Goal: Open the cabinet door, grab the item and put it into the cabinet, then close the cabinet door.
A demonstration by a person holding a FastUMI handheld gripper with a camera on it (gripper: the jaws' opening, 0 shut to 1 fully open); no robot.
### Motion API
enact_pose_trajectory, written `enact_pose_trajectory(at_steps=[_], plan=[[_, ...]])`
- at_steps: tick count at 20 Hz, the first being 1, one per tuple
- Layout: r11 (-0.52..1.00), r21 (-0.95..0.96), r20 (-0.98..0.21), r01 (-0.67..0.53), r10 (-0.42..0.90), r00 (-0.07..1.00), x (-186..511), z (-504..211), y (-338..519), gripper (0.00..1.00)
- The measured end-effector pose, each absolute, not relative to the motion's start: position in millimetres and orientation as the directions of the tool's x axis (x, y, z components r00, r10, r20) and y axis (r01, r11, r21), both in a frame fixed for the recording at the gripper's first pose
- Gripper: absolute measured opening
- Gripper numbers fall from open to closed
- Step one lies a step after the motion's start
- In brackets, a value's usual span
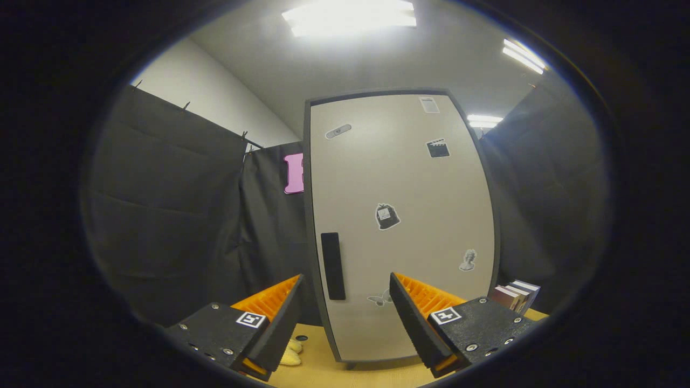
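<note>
the cabinet door (401,226) is closed. it stands tall and pale grey right ahead of the gripper (345,318), on the tan bench (334,372).

the jaws are wide apart and they hold nothing. one orange and black finger sits on each side, and the bottom of the door shows in the gap between them.

the part that matters most is the handle (333,265). it is a thin black bar that stands straight up and down, so its long way runs top to bottom. it sits near the left edge of the door, low down. from the jaws it lies ahead and a bit to the left, just above the tip of the left finger. it is nearer that finger than the right one. the jaws do not touch it yet.

i think the first step is still to do: open the door. for that, the gripper likely needs to go forward and slide a little left, so the bar ends up between the two fingers. the gap runs side to side and the bar stands upright, so the fingers could close on it from its two sides.

the item (292,353) looks like a small soft yellow thing lying on the bench, left of the cabinet and partly hidden by the left finger. i cannot tell just what it is.

some books (516,295) stand on the bench to the right of the cabinet.
</note>
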State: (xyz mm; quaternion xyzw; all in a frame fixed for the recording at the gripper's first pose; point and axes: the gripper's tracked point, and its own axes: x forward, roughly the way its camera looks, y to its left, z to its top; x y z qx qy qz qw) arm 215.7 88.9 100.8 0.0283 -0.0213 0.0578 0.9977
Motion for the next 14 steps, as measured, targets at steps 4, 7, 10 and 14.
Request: enact_pose_trajectory(at_steps=[4, 7, 10, 14], plan=[[0.993, 0.034, 0.027, -0.117, 0.116, 0.993, 254.4, 97.3, 106.0, 0.95], [0.994, 0.022, 0.028, -0.111, 0.111, 0.993, 281.4, 97.9, 113.4, 0.92], [0.996, -0.006, -0.008, -0.092, 0.092, 0.996, 309.4, 88.0, 115.3, 0.80], [0.995, 0.015, -0.092, -0.094, 0.095, 0.991, 337.5, 68.3, 121.2, 0.64]])
